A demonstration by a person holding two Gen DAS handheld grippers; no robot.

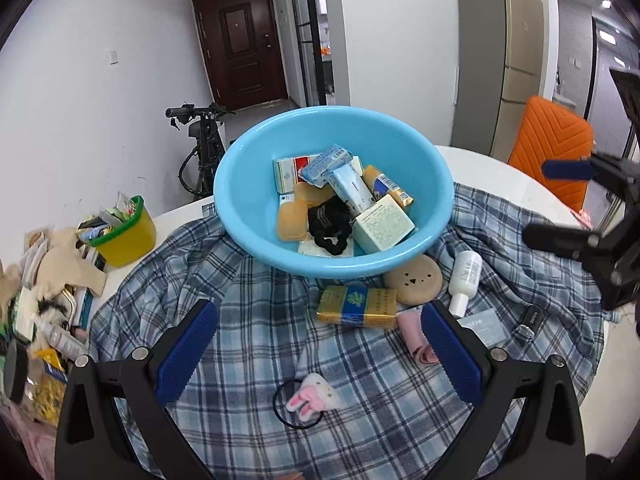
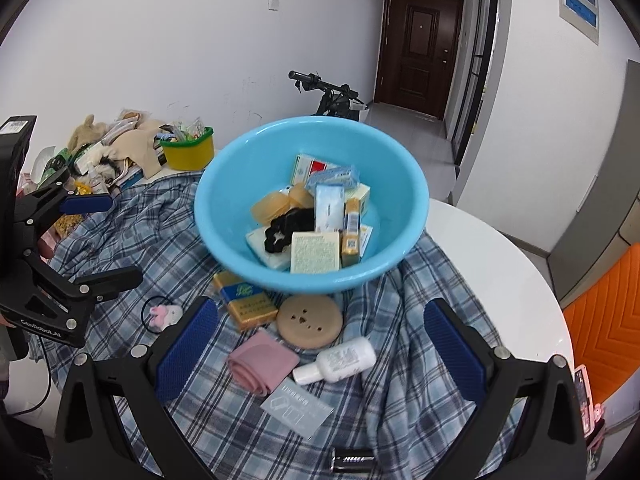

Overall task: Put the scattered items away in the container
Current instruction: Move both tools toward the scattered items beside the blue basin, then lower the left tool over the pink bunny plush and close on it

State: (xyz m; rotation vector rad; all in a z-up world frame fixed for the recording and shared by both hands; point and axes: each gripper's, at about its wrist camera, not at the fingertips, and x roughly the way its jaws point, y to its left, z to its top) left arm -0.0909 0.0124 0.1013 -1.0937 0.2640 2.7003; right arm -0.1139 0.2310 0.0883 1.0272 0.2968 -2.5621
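Below, both grippers spread wide and empty, left gripper (image 1: 318, 354) above bunny hair tie (image 1: 308, 400), right gripper (image 2: 320, 350) above pink cloth (image 2: 262, 362), blue basin (image 2: 240, 168) beyond on plaid cloth (image 2: 420, 320)

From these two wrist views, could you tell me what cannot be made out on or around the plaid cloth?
- Small dark object: right wrist view, low in frame between the gripper arms; identity unclear.
- Clear packet print: too small to read in either view.
- Pink cloth: left wrist view, partly behind the left gripper's finger.
- Blue basin bottom: covered by piled boxes.
- Clutter pile: left wrist view, distorted at the edge.
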